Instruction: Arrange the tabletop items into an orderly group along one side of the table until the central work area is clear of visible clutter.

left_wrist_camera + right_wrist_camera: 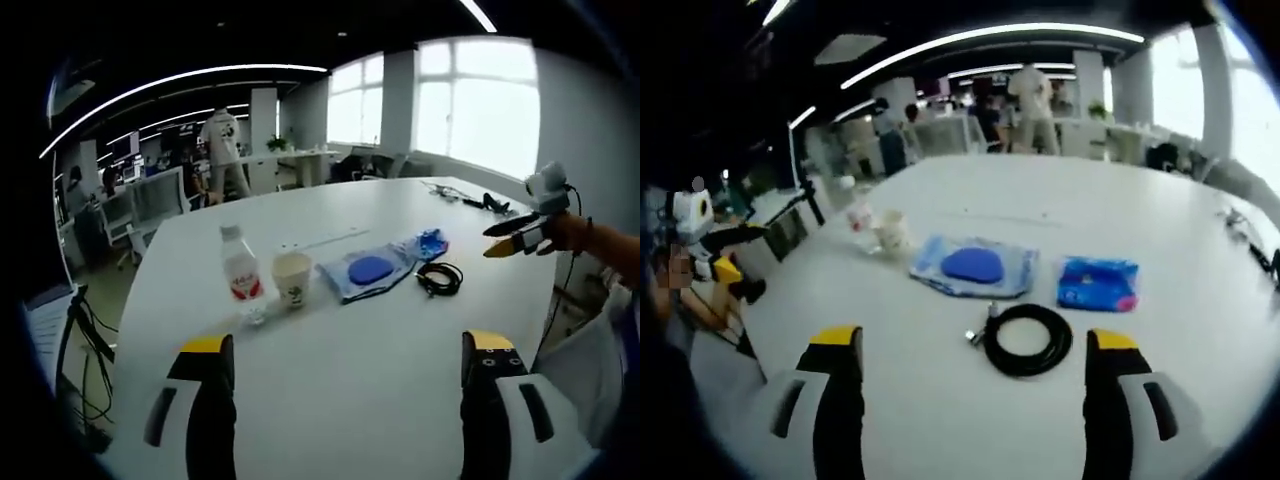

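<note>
Your left gripper (pixel 345 375) hovered above the near edge of the white table (pixel 400 400), its two yellow-tipped jaws spread wide apart with nothing between them. Ahead of it, from left to right in the left gripper view, stood a plastic water bottle (pixel 240 268) with a red label, upright, and a paper cup (pixel 292 278) just beside it, also upright. Next to the cup lay a clear pouch (pixel 368 270) with a blue oval inside it, flat on the table. A blue packet (pixel 431 243) touched or nearly touched the pouch's far corner. A coiled black cable (pixel 439 278) lay near the pouch, apart from it.

Your right gripper (pixel 973 385) was held over the table with its jaws likewise wide apart and empty. In the right gripper view the coiled cable sat between the jaw tips, just beyond them, with the pouch and the packet behind it.

A white power strip (pixel 322 239) lay farther back on the table.
</note>
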The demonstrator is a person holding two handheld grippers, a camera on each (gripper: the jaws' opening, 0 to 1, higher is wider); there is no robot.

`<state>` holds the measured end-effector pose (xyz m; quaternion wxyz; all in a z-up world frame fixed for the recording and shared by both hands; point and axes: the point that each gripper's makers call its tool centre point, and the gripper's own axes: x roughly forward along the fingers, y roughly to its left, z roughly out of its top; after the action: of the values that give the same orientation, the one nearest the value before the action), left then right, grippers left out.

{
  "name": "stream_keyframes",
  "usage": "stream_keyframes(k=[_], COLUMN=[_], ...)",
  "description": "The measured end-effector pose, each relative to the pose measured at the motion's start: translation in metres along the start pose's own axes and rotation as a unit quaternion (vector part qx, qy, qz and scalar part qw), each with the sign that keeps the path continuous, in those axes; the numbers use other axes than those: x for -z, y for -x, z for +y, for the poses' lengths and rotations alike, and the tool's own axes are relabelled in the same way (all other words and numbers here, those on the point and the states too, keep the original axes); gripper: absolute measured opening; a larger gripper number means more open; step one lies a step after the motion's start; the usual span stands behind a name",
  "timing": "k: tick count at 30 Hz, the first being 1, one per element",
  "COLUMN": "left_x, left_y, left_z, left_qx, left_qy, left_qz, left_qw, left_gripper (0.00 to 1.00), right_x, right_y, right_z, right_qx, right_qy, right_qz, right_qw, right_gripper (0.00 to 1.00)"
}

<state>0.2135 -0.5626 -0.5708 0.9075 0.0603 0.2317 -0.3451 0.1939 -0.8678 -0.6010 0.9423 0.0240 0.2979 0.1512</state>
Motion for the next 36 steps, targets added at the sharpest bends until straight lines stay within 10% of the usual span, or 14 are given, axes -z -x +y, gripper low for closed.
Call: stream_keyframes(k=[14, 36], left_x=[0.004, 0.022], left_y=[0.025, 0.055], left_z=[-0.021, -0.034], left_qx=[0.003, -0.009], left_qy=[-0.008, 0.014], left_qz=[0.002, 0.007], left_qw=[1.0, 0.9998], left_gripper=[0.94, 0.94], right_x=[0.01, 0.049], right_y=[0.062, 0.102], right_z=[0.012, 0.015], right_qx=[0.004, 0.036], right_qy=[0.021, 0.021], right_qz=[-0.009, 0.013], right_qw=[0.9997, 0.9991], right_gripper=[0.94, 1.0])
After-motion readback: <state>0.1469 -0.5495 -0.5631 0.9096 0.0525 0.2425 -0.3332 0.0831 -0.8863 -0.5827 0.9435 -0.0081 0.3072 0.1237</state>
